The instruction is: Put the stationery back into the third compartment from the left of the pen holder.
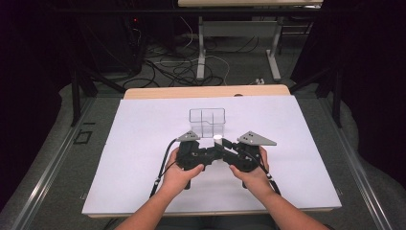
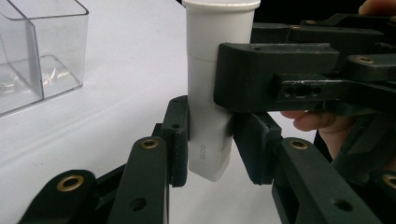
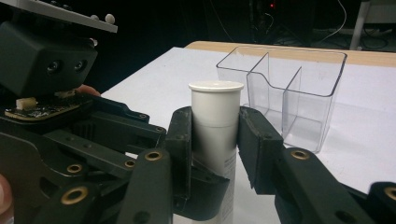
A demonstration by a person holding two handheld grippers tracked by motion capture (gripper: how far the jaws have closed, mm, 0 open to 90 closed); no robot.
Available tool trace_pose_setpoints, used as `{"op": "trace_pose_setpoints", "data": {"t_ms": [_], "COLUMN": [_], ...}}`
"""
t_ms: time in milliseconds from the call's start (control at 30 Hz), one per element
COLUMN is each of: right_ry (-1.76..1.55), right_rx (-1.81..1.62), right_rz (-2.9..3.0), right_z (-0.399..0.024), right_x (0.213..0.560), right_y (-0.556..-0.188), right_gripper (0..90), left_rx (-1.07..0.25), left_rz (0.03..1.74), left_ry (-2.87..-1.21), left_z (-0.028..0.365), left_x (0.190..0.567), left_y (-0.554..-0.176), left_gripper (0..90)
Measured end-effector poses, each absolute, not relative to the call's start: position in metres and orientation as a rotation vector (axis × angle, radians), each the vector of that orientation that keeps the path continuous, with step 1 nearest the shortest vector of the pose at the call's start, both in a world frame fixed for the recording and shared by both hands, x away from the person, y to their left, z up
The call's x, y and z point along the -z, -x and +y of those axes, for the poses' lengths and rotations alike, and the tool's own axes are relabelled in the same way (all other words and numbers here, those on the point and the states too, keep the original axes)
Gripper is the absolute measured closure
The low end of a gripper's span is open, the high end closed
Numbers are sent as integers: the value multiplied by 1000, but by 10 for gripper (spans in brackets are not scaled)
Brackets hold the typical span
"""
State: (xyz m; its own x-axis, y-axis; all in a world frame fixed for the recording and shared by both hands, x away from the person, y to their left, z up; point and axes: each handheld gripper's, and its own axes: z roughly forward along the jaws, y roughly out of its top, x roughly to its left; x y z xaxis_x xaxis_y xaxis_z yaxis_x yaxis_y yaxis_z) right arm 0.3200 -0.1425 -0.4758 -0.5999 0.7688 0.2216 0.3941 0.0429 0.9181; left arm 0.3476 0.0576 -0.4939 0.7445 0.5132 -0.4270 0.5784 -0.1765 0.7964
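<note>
Standing upright, the tube (image 3: pixel 215 126) was clamped by both grippers: right (image 3: pixel 215 149) high, left (image 2: pixel 211 140) low, near the bin (image 1: pixel 207 121).

A plain white cylindrical plastic tube (image 3: pixel 215 126) with a flat white cap is showing faint grey printing low on its side. Matte black plastic is covering the left gripper (image 2: pixel 211 140) and the right gripper (image 3: pixel 215 135), with small brass-coloured rings glinting at their joints. A pale grey three-cornered plate (image 1: pixel 256 139) is sitting atop the right gripper, and a matching grey one (image 1: pixel 188 136) atop the left. A colourless, see-through plastic divided container (image 1: pixel 207 122) is letting the surface show through. The smooth white table covering (image 1: pixel 143 143) is showing no pattern, and a light wood table edge (image 1: pixel 182 92) is running tan along its far side. The floor beyond is looking dark grey, with black and white cables (image 1: pixel 177 67) lying on it.
</note>
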Motion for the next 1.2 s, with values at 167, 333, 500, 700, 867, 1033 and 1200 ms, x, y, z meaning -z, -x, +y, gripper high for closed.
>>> {"op": "trace_pose_setpoints", "data": {"t_ms": [167, 333, 500, 700, 867, 1033, 1200], "right_ry": [-1184, -1196, -1185, -1171, -1212, -1252, -1256], "right_rx": [-1574, -1571, -1621, -1640, -1557, -1478, -1354], "right_rz": [1995, 2006, 1993, 1958, 1999, 2015, 2062], "right_z": [-143, -143, -147, -158, -169, -180, -187], "right_x": [475, 475, 472, 468, 474, 479, 489], "right_y": [-320, -322, -320, -322, -330, -336, -338], "right_gripper": [664, 652, 533, 414, 316, 185, 151], "left_rx": [73, 68, 60, 15, -44, -102, -152], "left_rz": [855, 864, 894, 912, 906, 888, 863], "left_ry": [-1823, -1826, -1818, -1795, -1789, -1790, -1797], "left_z": [58, 57, 59, 62, 60, 57, 53], "left_x": [494, 495, 497, 495, 487, 479, 471], "left_y": [-348, -349, -354, -362, -367, -373, -380], "left_gripper": [671, 673, 673, 673, 673, 673, 673]}}
